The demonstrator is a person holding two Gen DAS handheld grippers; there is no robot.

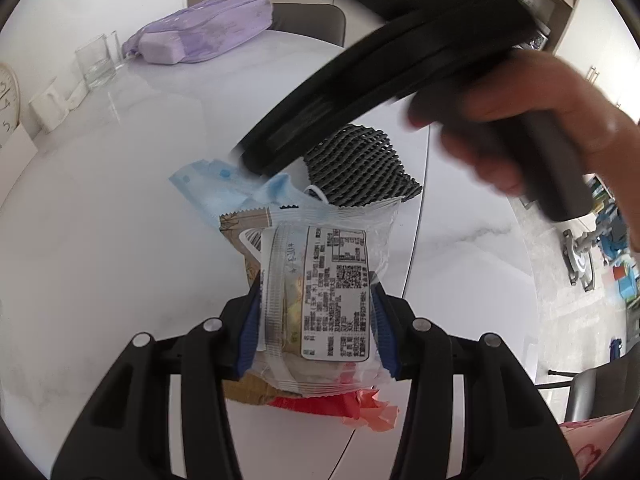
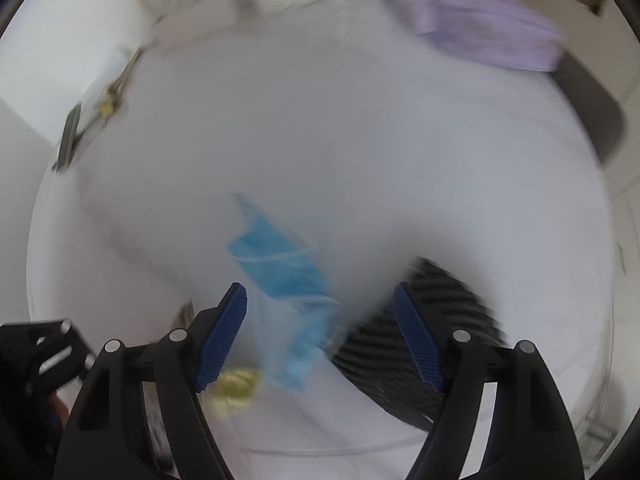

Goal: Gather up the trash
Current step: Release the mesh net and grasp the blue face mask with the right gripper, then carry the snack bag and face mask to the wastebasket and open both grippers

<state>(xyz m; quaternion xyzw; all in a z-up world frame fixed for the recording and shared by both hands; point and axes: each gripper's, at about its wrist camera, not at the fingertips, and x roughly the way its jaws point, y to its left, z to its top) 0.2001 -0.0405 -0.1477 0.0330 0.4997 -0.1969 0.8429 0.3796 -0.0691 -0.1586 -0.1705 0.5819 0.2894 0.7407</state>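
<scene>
The right wrist view is smeared by blur, so the blue face mask (image 2: 276, 264) and black foam net (image 2: 424, 340) on the white surface (image 2: 320, 140) show only as shapes, seen between the widely spread pads of the right tool (image 2: 320, 336). In the left wrist view, from left to right, one clock (image 1: 6, 98) is cut off at the edge, then two glasses (image 1: 96, 60) and one purple pouch (image 1: 200, 28). The left tool (image 1: 316, 328) clamps one clear snack wrapper (image 1: 320, 300), which hides most of a brown wrapper (image 1: 244, 228) and a red one (image 1: 352, 408) beneath.
</scene>
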